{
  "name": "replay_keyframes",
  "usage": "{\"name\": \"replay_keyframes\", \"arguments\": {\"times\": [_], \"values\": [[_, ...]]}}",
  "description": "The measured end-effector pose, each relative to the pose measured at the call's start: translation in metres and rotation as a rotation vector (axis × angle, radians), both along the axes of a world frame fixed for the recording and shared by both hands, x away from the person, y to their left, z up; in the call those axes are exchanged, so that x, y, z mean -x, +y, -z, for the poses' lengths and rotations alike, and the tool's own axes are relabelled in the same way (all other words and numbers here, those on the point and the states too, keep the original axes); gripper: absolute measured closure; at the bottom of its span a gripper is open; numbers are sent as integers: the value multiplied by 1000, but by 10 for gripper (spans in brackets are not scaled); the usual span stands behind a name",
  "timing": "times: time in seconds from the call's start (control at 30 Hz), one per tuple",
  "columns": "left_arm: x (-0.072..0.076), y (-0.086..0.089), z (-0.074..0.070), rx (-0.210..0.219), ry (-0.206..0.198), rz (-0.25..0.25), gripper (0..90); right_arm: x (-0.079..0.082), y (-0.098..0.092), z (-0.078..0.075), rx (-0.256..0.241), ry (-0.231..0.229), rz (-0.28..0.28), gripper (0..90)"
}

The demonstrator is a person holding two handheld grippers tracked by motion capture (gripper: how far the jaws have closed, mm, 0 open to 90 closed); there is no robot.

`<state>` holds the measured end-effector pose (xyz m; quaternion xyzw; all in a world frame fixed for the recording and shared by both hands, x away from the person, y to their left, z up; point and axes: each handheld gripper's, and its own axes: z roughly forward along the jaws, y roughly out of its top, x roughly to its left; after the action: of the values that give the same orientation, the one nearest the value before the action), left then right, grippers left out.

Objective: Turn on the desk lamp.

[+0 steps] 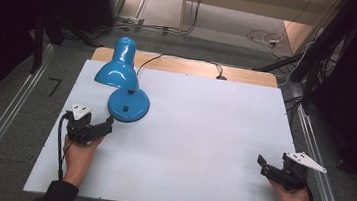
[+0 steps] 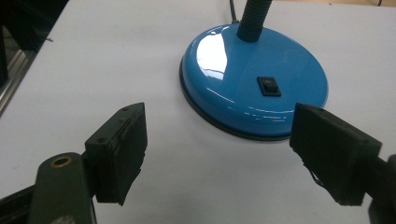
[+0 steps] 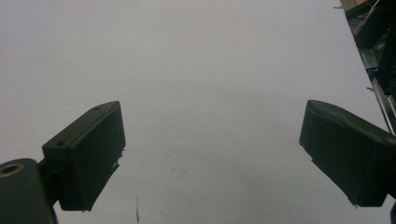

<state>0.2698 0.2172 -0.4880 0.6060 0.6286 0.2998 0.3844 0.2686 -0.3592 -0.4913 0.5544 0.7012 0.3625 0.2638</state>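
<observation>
Your left gripper (image 2: 219,154) hangs wide open and empty just short of the glossy blue desk lamp (image 1: 123,82) at the white table's (image 1: 201,148) far left; your right gripper (image 3: 212,154) idles open too. Expect a heavy, slick round base (image 2: 254,86); the ribbed flexible neck (image 2: 254,18) likely offers better hold.

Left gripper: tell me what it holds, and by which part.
Nothing. The left gripper is open, its jaws apart just short of the blue desk lamp's base, not touching it.
</observation>
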Motion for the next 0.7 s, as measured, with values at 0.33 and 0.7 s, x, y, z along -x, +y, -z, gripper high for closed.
{"name": "replay_keyframes", "arguments": {"times": [0.33, 0.7], "values": [[-6, -1, -1, 14, -12, -3, 242, 0, -1, 0, -1, -1, 8, 54], [-14, -6, -3, 22, -16, 10, 346, 0, -1, 0, -1, -1, 7, 55]]}}
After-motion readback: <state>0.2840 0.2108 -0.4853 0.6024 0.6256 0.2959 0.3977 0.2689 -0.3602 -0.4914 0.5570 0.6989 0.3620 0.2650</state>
